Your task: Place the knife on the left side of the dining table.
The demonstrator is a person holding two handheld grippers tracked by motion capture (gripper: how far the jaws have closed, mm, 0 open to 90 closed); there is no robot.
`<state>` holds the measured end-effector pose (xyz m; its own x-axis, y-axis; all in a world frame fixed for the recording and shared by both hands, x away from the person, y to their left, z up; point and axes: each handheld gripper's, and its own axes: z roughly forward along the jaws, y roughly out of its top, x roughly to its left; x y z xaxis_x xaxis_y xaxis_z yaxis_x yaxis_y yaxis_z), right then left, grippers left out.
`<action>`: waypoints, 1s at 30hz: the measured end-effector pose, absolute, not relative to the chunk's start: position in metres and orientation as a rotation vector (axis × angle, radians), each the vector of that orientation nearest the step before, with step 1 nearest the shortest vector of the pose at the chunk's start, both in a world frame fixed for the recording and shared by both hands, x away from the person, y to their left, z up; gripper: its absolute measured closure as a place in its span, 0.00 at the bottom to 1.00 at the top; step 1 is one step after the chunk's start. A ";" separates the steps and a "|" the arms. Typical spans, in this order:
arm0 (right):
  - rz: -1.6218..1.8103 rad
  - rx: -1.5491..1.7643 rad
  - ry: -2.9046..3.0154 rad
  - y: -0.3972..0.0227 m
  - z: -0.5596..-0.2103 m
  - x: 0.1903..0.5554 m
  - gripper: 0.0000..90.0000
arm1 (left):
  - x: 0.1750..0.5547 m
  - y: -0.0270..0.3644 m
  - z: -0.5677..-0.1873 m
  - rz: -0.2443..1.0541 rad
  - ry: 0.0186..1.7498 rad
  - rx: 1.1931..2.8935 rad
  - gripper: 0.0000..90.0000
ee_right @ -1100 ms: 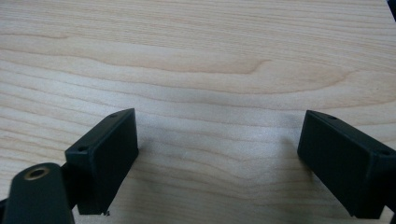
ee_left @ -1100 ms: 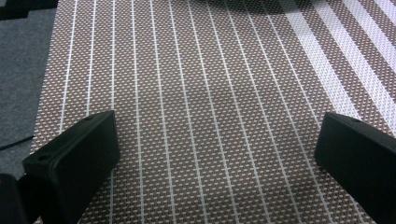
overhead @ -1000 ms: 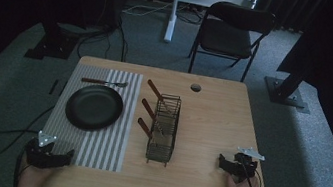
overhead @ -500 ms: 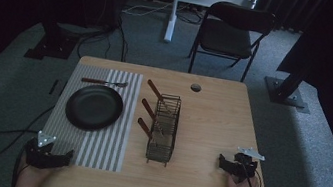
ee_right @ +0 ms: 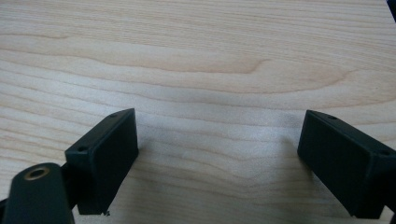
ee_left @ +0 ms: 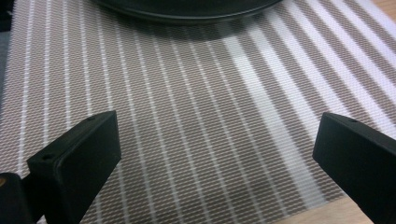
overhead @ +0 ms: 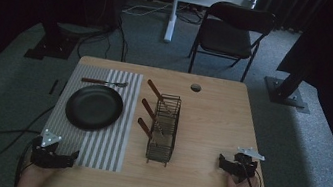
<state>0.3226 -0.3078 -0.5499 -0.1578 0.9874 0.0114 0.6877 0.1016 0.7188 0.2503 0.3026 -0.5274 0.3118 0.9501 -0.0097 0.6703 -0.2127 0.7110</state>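
My left gripper (overhead: 63, 159) rests open at the near left of the table, over the front corner of a striped placemat (overhead: 106, 139). In the left gripper view its jaws stand wide apart above the placemat (ee_left: 196, 121), with the rim of a black plate (ee_left: 187, 9) at the top. My right gripper (overhead: 225, 164) sits open at the near right, on bare wood. Between its spread jaws lies nothing but the tabletop (ee_right: 210, 70). The black plate (overhead: 94, 107) lies on the mat, a fork (overhead: 104, 82) beyond it.
A black wire rack (overhead: 164, 128) stands mid-table with three brown-handled utensils (overhead: 148, 108) sticking out to its left. A round cable hole (overhead: 196, 87) is at the table's far side. A folding chair (overhead: 232, 33) and stand bases sit on the floor beyond.
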 end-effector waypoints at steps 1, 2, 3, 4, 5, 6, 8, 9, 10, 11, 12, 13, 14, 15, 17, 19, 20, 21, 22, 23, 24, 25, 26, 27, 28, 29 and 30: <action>0.818 1.632 1.904 -0.308 -0.550 0.323 0.13 | 0.250 0.303 -0.527 0.586 1.430 1.967 0.02; 0.818 1.632 1.904 -0.308 -0.550 0.323 0.13 | 0.251 0.300 -0.525 0.583 1.421 1.965 0.02; 0.819 1.632 1.904 -0.308 -0.550 0.323 0.13 | 0.252 0.299 -0.524 0.572 1.409 1.968 0.02; 0.819 1.632 1.904 -0.308 -0.550 0.323 0.13 | 0.252 0.297 -0.522 0.573 1.403 1.968 0.02; 0.819 1.632 1.904 -0.308 -0.550 0.323 0.13 | 0.252 0.296 -0.521 0.571 1.394 1.968 0.02; 0.818 1.632 1.904 -0.308 -0.550 0.323 0.13 | 0.253 0.294 -0.520 0.563 1.380 1.965 0.02; 0.819 1.632 1.904 -0.308 -0.550 0.323 0.13 | 0.253 0.294 -0.520 0.563 1.380 1.965 0.02; 0.819 1.632 1.904 -0.308 -0.550 0.323 0.13 | 0.254 0.289 -0.515 0.557 1.331 1.965 0.02; 0.819 1.632 1.904 -0.308 -0.550 0.323 0.13 | 0.254 0.287 -0.513 0.547 1.309 1.964 0.02; 0.819 1.632 1.904 -0.308 -0.550 0.323 0.13 | 0.255 0.285 -0.512 0.536 1.289 1.966 0.02; 0.819 1.632 1.904 -0.308 -0.550 0.323 0.13 | 0.255 0.283 -0.510 0.539 1.270 1.968 0.02; 0.819 1.632 1.904 -0.308 -0.550 0.323 0.13 | 0.256 0.281 -0.508 0.533 1.257 1.971 0.02; 0.819 1.632 1.904 -0.308 -0.550 0.323 0.13 | 0.256 0.281 -0.508 0.533 1.257 1.971 0.02; 0.819 1.632 1.904 -0.308 -0.550 0.323 0.13 | 0.256 0.280 -0.506 0.518 1.248 1.962 0.02; 0.819 1.632 1.904 -0.308 -0.550 0.323 0.13 | 0.258 0.277 -0.502 0.514 1.233 1.958 0.02; 0.819 1.632 1.904 -0.308 -0.550 0.323 0.13 | 0.259 0.275 -0.498 0.506 1.212 1.950 0.02; 0.819 1.632 1.904 -0.308 -0.550 0.323 0.13 | 0.259 0.275 -0.498 0.506 1.212 1.950 0.02; 0.819 1.632 1.904 -0.308 -0.550 0.323 0.13 | 0.260 0.271 -0.494 0.521 1.190 1.959 0.02; 0.819 1.632 1.904 -0.308 -0.550 0.323 0.13 | 0.261 0.270 -0.491 0.515 1.173 1.963 0.02; 0.819 1.632 1.904 -0.308 -0.550 0.323 0.13 | 0.261 0.268 -0.489 0.521 1.164 1.966 0.02; 0.819 1.632 1.904 -0.308 -0.550 0.323 0.13 | 0.261 0.266 -0.488 0.524 1.156 1.970 0.02; 0.819 1.632 1.904 -0.308 -0.550 0.323 0.13 | 0.262 0.264 -0.485 0.514 1.140 1.973 0.02; 0.819 1.632 1.904 -0.308 -0.550 0.323 0.13 | 0.262 0.264 -0.485 0.514 1.140 1.973 0.02; 0.819 1.632 1.904 -0.308 -0.550 0.323 0.13 | 0.262 0.260 -0.482 0.521 1.120 1.978 0.02; 0.819 1.632 1.904 -0.308 -0.550 0.323 0.13 | 0.263 0.259 -0.480 0.512 1.108 1.978 0.02; 0.819 1.632 1.904 -0.308 -0.550 0.323 0.13 | 0.263 0.258 -0.479 0.511 1.098 1.973 0.02; 0.819 1.632 1.904 -0.308 -0.550 0.323 0.13 | 0.264 0.255 -0.476 0.510 1.084 1.980 0.02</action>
<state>0.3225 -0.3078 -0.5499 -0.1579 0.9874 0.0119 0.6877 0.1013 0.7188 0.2638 0.2548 -0.4756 0.5508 0.8341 -0.0284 0.5094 -0.3090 0.8032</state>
